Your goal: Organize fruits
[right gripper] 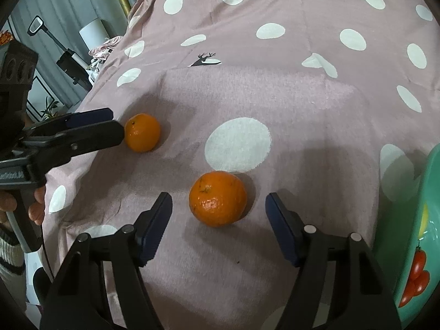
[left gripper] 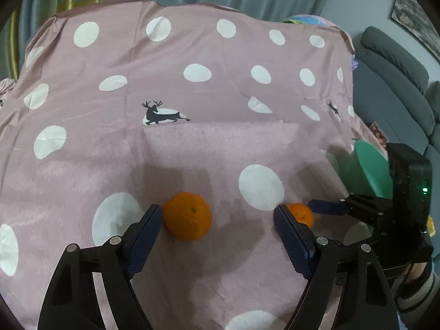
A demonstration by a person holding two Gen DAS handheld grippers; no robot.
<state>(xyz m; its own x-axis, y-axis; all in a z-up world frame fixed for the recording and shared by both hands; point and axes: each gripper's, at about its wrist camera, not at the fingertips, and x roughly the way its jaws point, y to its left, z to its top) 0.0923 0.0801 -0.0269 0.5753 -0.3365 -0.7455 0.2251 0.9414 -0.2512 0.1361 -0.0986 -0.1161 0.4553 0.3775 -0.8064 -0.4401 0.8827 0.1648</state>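
Each tongs [left gripper: 217, 214] [right gripper: 218, 206] perhaps brackets its own orange [left gripper: 188, 216] [right gripper: 217, 198], untouched.

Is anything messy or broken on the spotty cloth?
Nothing looks broken or spilled. Two oranges sit loose on the pink cloth: one between the open fingers of the right claw, one by the left claw. The green bowl holds other fruit, so they look unsorted.

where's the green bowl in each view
Left wrist view: green bowl at the right edge, behind the right tool.
Right wrist view: green bowl at the lower right edge, tomatoes printed inside.
Shared landmark: the deer print on the pink cloth.
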